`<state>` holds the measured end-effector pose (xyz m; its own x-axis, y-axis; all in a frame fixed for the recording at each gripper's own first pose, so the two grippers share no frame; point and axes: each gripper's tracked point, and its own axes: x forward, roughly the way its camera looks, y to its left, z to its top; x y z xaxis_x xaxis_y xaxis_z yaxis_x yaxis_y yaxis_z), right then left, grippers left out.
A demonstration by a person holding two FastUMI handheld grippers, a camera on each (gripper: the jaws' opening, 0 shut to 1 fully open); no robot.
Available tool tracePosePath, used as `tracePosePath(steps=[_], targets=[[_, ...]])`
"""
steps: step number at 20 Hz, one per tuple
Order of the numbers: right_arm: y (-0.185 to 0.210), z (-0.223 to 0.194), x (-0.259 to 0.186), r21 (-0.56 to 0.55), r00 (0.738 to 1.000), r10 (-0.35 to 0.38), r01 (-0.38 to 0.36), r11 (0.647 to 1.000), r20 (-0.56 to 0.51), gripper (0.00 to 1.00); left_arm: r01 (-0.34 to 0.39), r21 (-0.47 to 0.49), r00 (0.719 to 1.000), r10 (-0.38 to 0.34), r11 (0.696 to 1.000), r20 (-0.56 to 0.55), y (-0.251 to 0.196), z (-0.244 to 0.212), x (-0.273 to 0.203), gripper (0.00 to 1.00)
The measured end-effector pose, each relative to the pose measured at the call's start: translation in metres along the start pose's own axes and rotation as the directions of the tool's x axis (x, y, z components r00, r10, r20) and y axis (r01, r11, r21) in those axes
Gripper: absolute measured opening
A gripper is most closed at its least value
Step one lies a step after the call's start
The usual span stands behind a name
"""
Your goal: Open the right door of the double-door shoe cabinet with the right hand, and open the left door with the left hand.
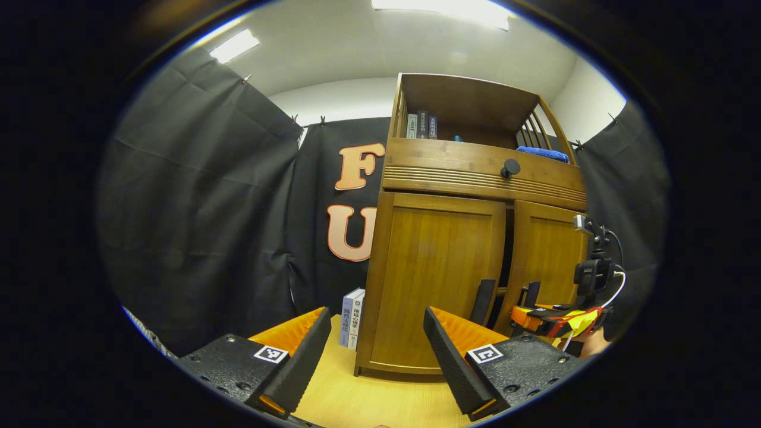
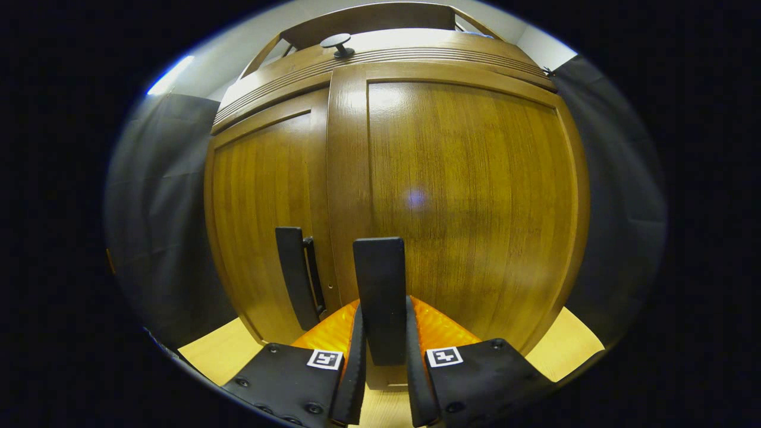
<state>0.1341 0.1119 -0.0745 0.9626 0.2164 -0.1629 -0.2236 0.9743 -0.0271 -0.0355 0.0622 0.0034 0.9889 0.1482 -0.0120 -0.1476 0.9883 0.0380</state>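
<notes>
Two doors are facing us in the left gripper view. We are holding the left hand-held gripper point(image 1: 377, 351) wide open and empty, low over the bench point(image 1: 380, 398). The shoe cabinet point(image 1: 469, 238) is standing just ahead; the left door point(image 1: 437, 279) is lying straight in front, its upright handle point(image 1: 483, 301) ahead and to the right of our fingers. Books point(image 1: 352, 318) beside the cabinet carry writing too small to read.

In the right gripper view, we are closing the right hand-held gripper point(image 2: 383, 356) on the right door handle point(image 2: 380, 291), both fingers pressing its vertical bar. The right door point(image 2: 458, 202) appears slightly ajar.
</notes>
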Motion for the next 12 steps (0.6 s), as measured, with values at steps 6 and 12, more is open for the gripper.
tracePosePath(steps=[6,12], targets=[[-0.006,-0.005,-0.040,-0.013,1.000,0.004,-0.004,1.000,-0.005,0.38,0.033,0.010,0.999,-0.033,0.999,0.006,-0.011,0.002,-0.002,0.95],[-0.021,-0.008,-0.084,-0.009,1.000,0.008,-0.008,1.000,-0.006,0.43,0.073,-0.009,0.997,-0.073,0.997,0.001,-0.028,0.001,-0.006,0.92]])
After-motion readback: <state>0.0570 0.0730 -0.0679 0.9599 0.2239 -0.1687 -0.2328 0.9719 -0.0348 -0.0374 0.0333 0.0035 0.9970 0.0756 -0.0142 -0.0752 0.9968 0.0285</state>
